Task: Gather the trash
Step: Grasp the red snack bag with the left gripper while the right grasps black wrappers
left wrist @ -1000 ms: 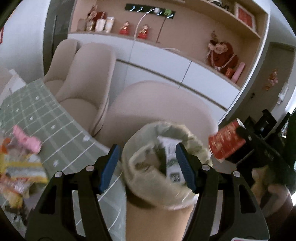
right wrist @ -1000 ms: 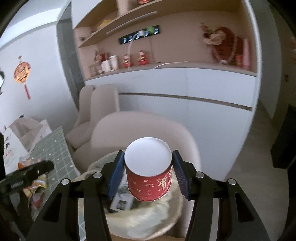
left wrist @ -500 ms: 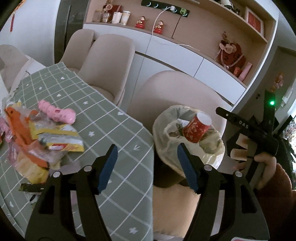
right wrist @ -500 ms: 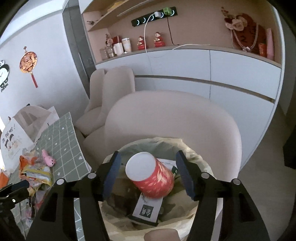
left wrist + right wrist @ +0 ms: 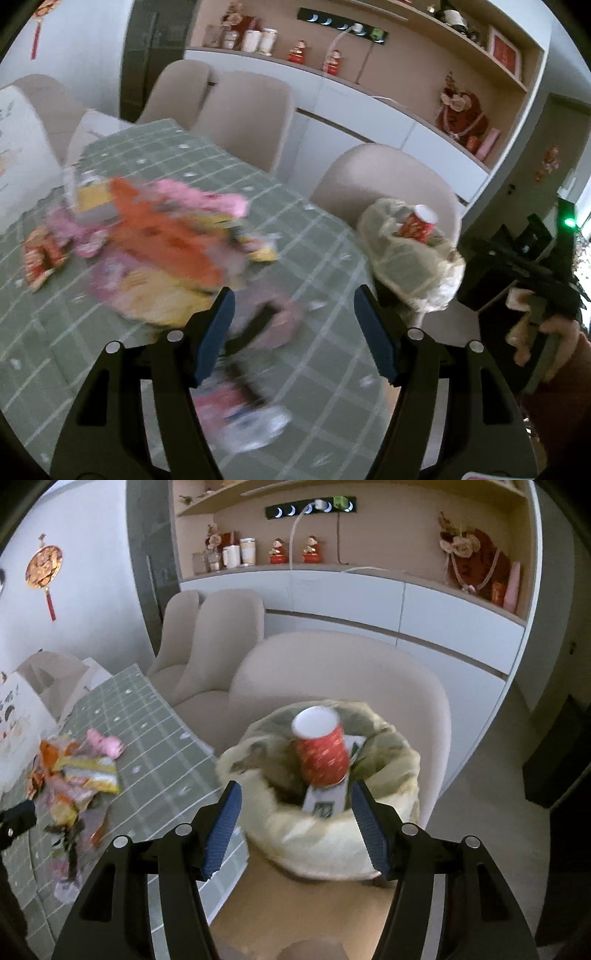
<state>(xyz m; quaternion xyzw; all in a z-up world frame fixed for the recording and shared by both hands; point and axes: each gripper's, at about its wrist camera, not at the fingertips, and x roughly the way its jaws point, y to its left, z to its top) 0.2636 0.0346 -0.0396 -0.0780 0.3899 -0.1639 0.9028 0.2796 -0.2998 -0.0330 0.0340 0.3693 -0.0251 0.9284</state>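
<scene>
In the left wrist view, the left gripper (image 5: 293, 328) hangs over a table under a grey-green checked cloth (image 5: 325, 254), its blue-padded fingers (image 5: 216, 330) spread wide with nothing pinched between them. A blurred heap of pink, orange and yellow snack wrappers (image 5: 162, 240) lies on the cloth at about ten o'clock from the fingertips, and more blurred litter lies just below them. At about two o'clock stands a bin lined with a crumpled translucent bag (image 5: 406, 254), set on a beige padded chair (image 5: 384, 173) beside the table edge, and a red paper cup with a white inside (image 5: 419, 223) lies in its mouth. At three o'clock a hand (image 5: 550, 332) holds the black right gripper. In the right wrist view, the right gripper (image 5: 295, 823) hovers over the bag-lined bin (image 5: 332, 834), fingers (image 5: 369, 829) apart and gripping nothing. The red cup (image 5: 321, 753) sits tilted in the bin at twelve o'clock, resting on a white carton (image 5: 325, 797). The wrapper heap (image 5: 77, 775) lies on the checked cloth (image 5: 155, 753) at nine o'clock.
</scene>
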